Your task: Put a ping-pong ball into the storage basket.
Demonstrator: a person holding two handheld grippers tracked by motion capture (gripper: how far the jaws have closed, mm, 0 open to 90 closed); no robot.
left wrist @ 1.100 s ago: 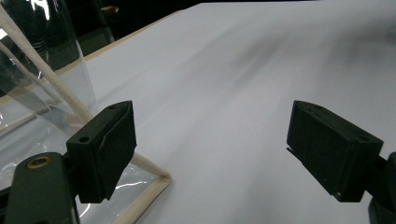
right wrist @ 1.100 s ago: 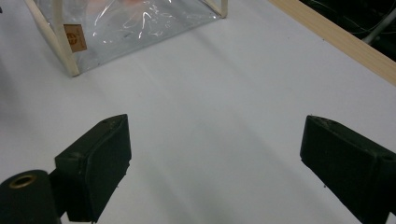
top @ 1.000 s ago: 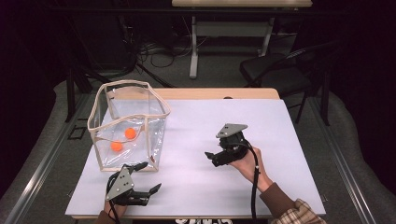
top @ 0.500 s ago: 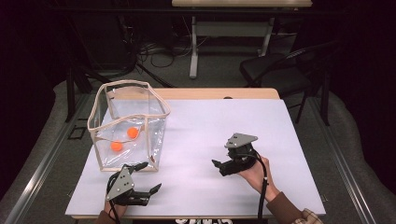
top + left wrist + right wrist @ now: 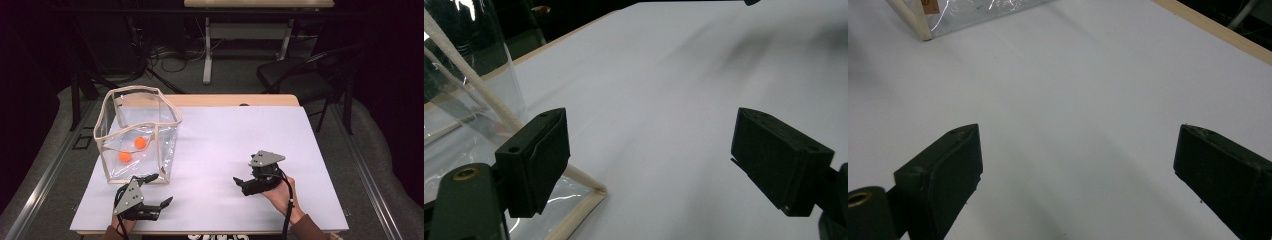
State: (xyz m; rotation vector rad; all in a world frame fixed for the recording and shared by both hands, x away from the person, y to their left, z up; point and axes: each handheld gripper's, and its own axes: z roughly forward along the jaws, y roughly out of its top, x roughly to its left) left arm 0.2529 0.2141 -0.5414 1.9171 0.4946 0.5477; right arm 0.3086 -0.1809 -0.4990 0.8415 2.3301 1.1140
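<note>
Two orange balls (image 5: 132, 150) lie inside the clear bag (image 5: 165, 112) at left of frame, apparently delivered, so the left gripper (image 5: 159, 191) beside it and right gripper (image 5: 240, 181) at lower right rest released, empty.

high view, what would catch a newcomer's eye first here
The clear plastic box with cream trim at the white table's left, with two small orange balls inside. Next, the two black hand-held grippers near the front edge, jaws open and empty: the left hand-held gripper beside the box, the right hand-held gripper apart.
</note>
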